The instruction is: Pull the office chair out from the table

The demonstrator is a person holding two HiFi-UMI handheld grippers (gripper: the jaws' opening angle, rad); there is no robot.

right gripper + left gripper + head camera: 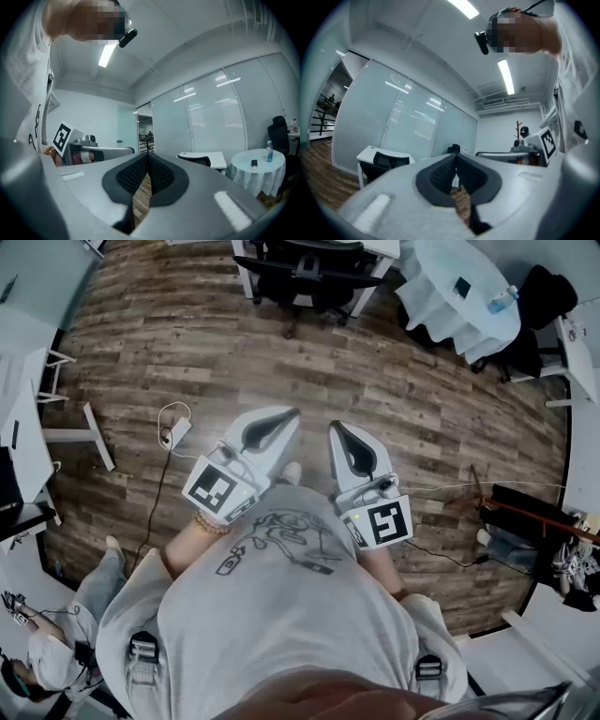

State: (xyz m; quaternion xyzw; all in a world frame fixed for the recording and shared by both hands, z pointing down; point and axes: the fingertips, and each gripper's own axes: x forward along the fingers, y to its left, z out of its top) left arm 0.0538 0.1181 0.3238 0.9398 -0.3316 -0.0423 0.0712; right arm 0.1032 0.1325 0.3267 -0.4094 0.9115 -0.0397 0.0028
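Note:
The black office chair (305, 273) sits tucked under a white table (373, 249) at the far top of the head view, well away from me. It shows small in the left gripper view as the office chair (383, 161) and in the right gripper view as the office chair (196, 161). My left gripper (292, 414) and right gripper (334, 427) are held level in front of my chest, side by side. Both are shut with nothing between the jaws, as the left gripper (456, 157) and right gripper (147, 157) show.
Wood plank floor (281, 371) stretches between me and the chair. A round table with a white cloth (459, 292) stands at the upper right. A power strip with cable (174, 433) lies on the floor left. White desks (23, 418) line the left; a person sits at the lower left.

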